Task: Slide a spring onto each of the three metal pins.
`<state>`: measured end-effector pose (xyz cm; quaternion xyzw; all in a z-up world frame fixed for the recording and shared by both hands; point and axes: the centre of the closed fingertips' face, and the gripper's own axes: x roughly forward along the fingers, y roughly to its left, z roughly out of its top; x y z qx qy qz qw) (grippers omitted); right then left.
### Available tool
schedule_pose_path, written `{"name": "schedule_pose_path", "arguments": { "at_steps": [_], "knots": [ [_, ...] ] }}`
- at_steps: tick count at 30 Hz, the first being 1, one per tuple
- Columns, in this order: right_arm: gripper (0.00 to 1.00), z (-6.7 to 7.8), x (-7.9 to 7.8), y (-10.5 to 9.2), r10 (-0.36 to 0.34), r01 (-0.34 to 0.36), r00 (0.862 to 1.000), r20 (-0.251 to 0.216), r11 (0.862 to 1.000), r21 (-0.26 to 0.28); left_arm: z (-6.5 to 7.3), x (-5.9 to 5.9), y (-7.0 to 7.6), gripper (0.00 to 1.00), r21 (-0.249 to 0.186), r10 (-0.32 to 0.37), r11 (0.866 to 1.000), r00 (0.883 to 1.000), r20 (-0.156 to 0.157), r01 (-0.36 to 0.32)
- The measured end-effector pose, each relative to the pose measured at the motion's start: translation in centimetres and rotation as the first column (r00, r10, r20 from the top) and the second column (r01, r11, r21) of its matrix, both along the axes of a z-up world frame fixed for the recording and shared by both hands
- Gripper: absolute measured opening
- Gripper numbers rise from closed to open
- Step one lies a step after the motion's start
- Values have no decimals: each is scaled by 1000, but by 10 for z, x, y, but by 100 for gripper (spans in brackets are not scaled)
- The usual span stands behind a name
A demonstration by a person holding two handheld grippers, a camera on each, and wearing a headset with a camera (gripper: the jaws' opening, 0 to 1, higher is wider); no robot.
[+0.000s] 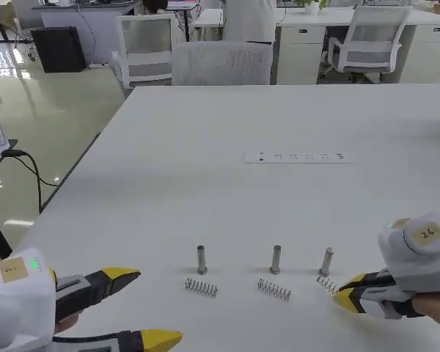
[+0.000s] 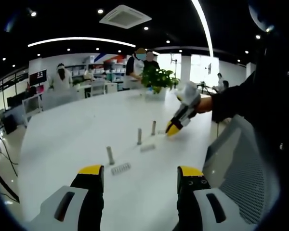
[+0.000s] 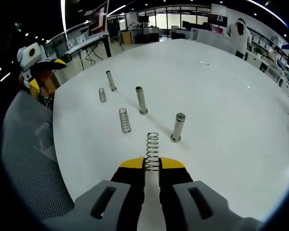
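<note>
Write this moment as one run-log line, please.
right gripper: shut on right spring, spring lying on table | left gripper: open, holding nothing | pins: three upright, all bare

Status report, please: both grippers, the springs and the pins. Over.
Left gripper open, holding nothing. Right gripper shut on end of right spring, flat on table. Three pins upright, bare. Nothing blocks them.

A power strip (image 1: 299,157) lies flat on the white table (image 1: 205,198); mesh chairs (image 1: 221,64) stand beyond its far edge.
</note>
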<state>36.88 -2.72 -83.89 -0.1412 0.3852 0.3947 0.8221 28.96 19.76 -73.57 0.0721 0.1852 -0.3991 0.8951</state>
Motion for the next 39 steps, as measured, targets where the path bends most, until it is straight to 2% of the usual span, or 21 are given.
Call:
{"name": "schedule_pose_path", "arguments": {
  "at_steps": [9, 13, 18, 24, 33, 39],
  "knots": [
    [7, 16, -5, 9, 19, -20, 1000, 20, 999, 27, 22, 10, -11, 56, -2, -47, 999, 998, 33, 47],
    [7, 22, -8, 16, 44, -45, 999, 24, 999, 29, 23, 18, -21, 56, 2, -78, 997, 996, 40, 78],
    [7, 31, -11, 25, 78, -79, 996, 32, 996, 27, 15, 27, -31, 55, 6, -114, 993, 993, 26, 114],
    [7, 33, -16, 35, 115, -116, 993, 24, 993, 16, 5, 35, -40, 54, -28, -129, 991, 992, -10, 129],
    [7, 49, -22, 55, 180, -180, 983, 35, 984, -14, -10, 34, -60, 52, -43, -189, 981, 982, -31, 187],
    [7, 61, -25, 65, 212, -211, 976, 50, 977, -29, -10, 34, -75, 51, -62, -244, 968, 969, -32, 241]
  ]
}}
